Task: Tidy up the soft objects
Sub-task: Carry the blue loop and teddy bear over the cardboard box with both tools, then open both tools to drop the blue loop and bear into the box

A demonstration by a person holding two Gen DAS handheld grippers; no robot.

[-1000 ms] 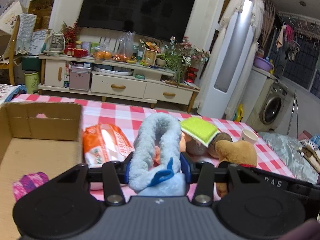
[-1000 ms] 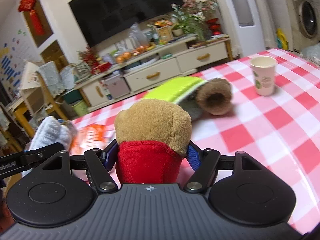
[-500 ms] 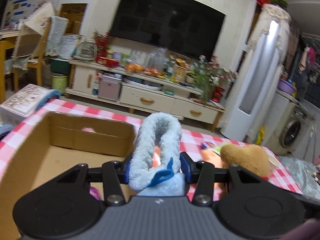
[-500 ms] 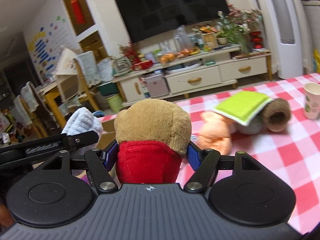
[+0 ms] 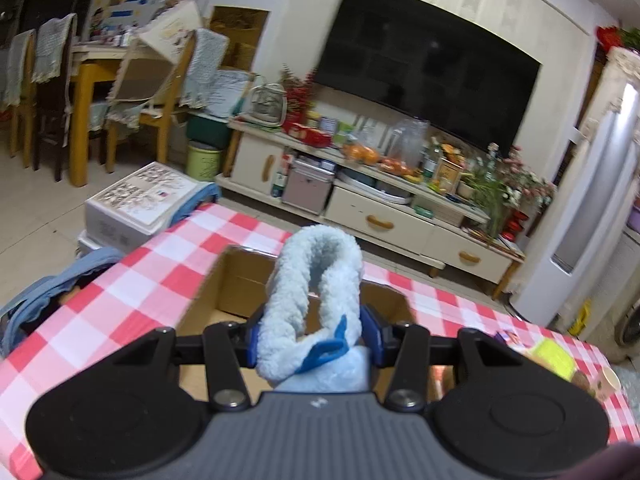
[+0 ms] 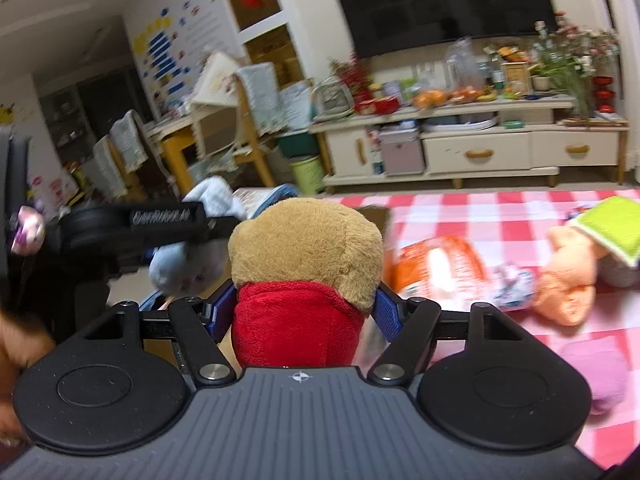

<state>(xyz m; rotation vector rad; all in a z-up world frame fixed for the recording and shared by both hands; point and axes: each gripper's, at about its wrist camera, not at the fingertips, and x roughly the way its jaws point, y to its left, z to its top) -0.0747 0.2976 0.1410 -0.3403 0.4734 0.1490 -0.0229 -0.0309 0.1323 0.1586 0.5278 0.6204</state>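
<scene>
My left gripper (image 5: 311, 338) is shut on a light blue fluffy plush toy (image 5: 316, 280) and holds it over the open cardboard box (image 5: 236, 280) on the red-checked table. My right gripper (image 6: 304, 312) is shut on a brown plush bear with a red shirt (image 6: 306, 256). The left gripper with the blue plush (image 6: 176, 224) also shows at the left of the right wrist view. An orange plush (image 6: 568, 272) under a green cloth (image 6: 612, 224) lies on the table at the right.
An orange snack bag (image 6: 436, 268) lies on the checked tablecloth (image 5: 152, 276). A purple soft object (image 6: 600, 372) sits at the lower right. A paper cup (image 5: 610, 378) stands near the table's far right. A TV stand and chairs are beyond the table.
Both grippers have swung left with their plush toys. The left gripper now sits above the cardboard box; the orange plush and snack bag have shifted right in the right wrist view.
</scene>
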